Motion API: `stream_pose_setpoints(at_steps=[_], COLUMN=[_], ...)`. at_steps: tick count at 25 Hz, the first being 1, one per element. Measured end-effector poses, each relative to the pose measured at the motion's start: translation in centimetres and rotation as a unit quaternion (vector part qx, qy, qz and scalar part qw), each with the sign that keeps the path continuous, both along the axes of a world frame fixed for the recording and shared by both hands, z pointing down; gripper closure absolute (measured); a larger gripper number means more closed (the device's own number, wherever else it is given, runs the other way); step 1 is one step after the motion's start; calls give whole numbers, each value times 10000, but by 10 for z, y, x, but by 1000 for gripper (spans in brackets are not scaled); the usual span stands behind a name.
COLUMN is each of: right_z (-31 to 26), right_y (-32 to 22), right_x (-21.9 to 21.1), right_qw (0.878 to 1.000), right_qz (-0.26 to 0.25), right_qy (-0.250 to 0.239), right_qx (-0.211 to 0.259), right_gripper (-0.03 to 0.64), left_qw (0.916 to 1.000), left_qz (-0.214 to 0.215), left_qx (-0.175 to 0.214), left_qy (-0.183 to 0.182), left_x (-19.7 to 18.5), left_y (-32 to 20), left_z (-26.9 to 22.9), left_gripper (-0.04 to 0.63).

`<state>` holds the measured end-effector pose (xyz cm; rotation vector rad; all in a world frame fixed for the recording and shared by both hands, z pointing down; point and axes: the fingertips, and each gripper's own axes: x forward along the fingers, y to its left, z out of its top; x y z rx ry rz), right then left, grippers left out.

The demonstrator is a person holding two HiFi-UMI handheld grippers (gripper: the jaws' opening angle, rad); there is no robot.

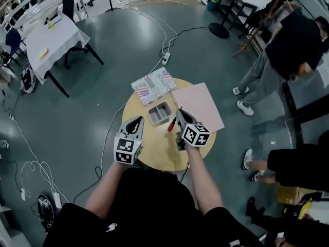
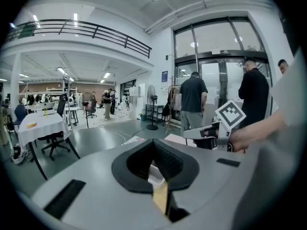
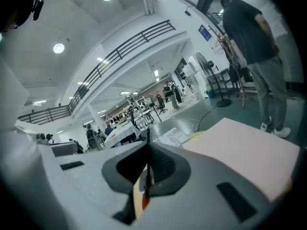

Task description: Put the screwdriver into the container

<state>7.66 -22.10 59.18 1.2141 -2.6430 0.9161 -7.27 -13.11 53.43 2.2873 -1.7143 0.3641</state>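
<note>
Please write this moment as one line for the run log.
right tongs: shut on screwdriver | left tongs: shut, empty | screwdriver: beside container, not inside

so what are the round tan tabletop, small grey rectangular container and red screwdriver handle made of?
Round tan tabletop: wood or wood laminate, matte, even pale-brown face. Small grey rectangular container: probably plastic, smooth pale walls. Red screwdriver handle: likely plastic, uniform colour; too small to tell finish.
</note>
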Motion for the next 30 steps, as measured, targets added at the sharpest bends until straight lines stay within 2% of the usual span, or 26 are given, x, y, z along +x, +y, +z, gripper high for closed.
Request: stream_pose_setpoints(at_steps=[18, 30], right_z=[-10, 30], right_y=[-64, -79], right_x=[-61, -80], right_qw=[9927, 9908], right_qz=[-879, -981], right_qy=[650, 856], right_qx=[505, 375], right_gripper=[609, 609], left_qw=[9975, 9957], left_qz=[-700, -862], left_qx=[-70, -337], left_qy=[21, -37], left_x=[-35, -52], left_y=[0, 2], left_z=[7, 23], left_gripper=[592, 592])
